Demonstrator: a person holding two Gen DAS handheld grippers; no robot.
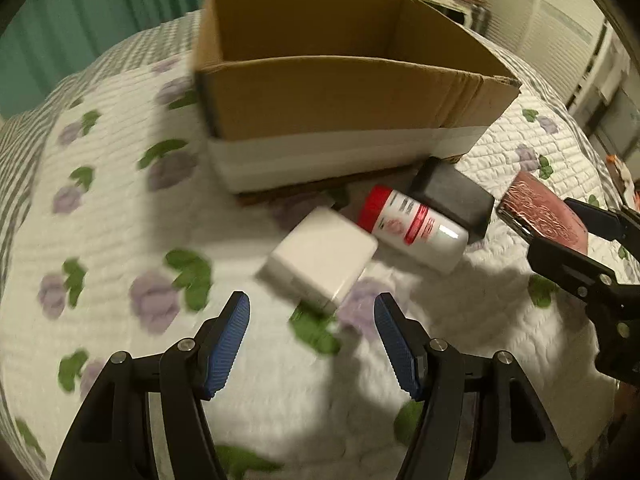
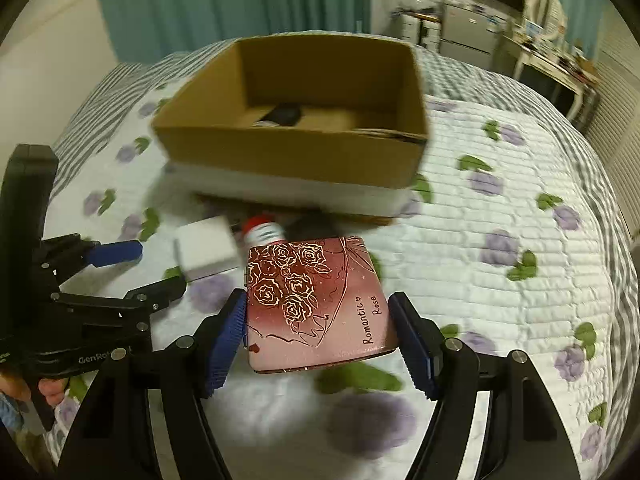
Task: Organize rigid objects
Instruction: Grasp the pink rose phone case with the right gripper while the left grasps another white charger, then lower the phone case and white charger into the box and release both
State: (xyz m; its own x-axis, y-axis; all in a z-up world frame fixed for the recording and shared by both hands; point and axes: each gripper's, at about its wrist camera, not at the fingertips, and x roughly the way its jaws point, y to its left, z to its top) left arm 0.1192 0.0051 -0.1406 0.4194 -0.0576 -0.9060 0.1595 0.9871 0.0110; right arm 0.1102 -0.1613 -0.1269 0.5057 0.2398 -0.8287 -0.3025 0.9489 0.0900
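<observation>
The right gripper (image 2: pixel 318 334) pinches the pink rose tin (image 2: pixel 316 300) between its fingers — the left gripper (image 1: pixel 312 342) fingers are spread, holding nothing.

Floral quilt (image 1: pixel 120 208), teal curtain (image 2: pixel 224 4), cluttered desk (image 2: pixel 552 60)

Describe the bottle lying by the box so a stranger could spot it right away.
Find the open cardboard box on the flowered quilt. Just before its near wall lies a white bottle on its side, between a white block and a black case. Only it has a red cap.
</observation>
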